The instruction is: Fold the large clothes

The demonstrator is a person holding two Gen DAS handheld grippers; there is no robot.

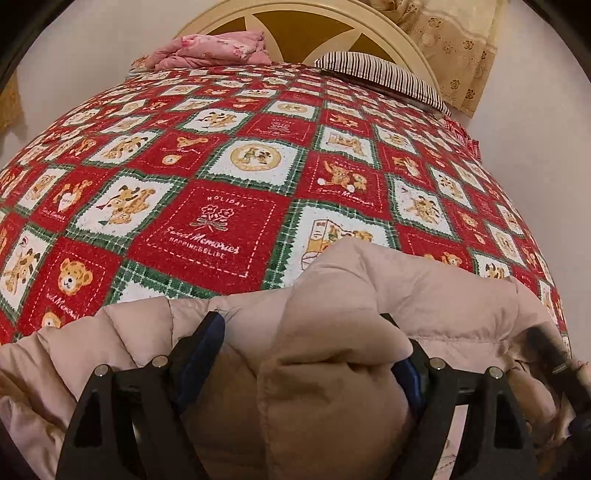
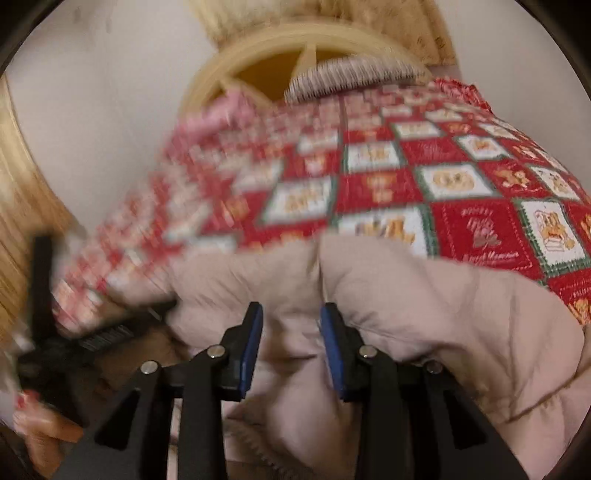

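Observation:
A pale pink puffer jacket (image 1: 406,291) lies at the near edge of the bed; it also fills the lower right wrist view (image 2: 424,295). My left gripper (image 1: 306,325) has its blue-padded fingers (image 1: 207,343) spread wide around a thick bunch of the jacket. My right gripper (image 2: 291,314) has its fingers (image 2: 251,332) closer together, with a fold of the jacket pinched between them. The right wrist view is blurred by motion. The other gripper shows at the left edge of the right wrist view (image 2: 55,332).
The bed is covered with a red, white and green teddy-bear quilt (image 1: 221,177). A folded pink cloth (image 1: 214,50) and a striped pillow (image 1: 384,77) lie by the cream headboard (image 1: 388,35). Beige curtains (image 1: 450,44) hang behind.

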